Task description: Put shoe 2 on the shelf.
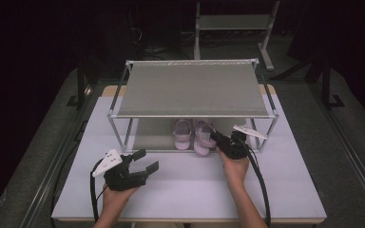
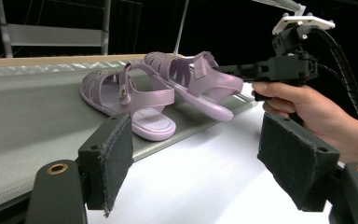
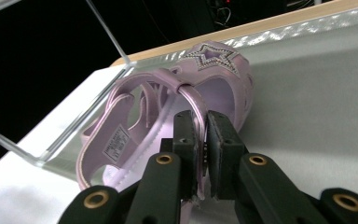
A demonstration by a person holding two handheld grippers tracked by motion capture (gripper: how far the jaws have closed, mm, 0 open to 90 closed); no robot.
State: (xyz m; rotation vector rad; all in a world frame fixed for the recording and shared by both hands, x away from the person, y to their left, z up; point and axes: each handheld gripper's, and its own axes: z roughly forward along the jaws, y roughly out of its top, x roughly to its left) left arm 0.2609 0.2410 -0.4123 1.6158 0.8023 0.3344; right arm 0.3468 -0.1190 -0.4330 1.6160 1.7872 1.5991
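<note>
Two pink jelly sandals lie on the lower shelf (image 1: 153, 135) of a metal rack. The left sandal (image 1: 182, 134) (image 2: 135, 100) lies flat. The right sandal (image 1: 202, 138) (image 2: 200, 84) is tilted, its heel hanging past the shelf's front edge. My right gripper (image 1: 217, 139) (image 3: 206, 126) is shut on that sandal's thin heel strap (image 3: 193, 100); the left gripper view shows this gripper (image 2: 223, 69) level at the heel. A star marks the sandal's toe (image 3: 214, 58). My left gripper (image 1: 147, 160) (image 2: 196, 154) stands open over the white table, in front of the rack, holding nothing.
The rack's grey top shelf (image 1: 192, 90) overhangs the sandals, with thin metal posts (image 1: 117, 133) at its front corners. The white table (image 1: 190, 190) stretches in front of the rack. A second metal frame (image 1: 233, 21) stands in the dark behind.
</note>
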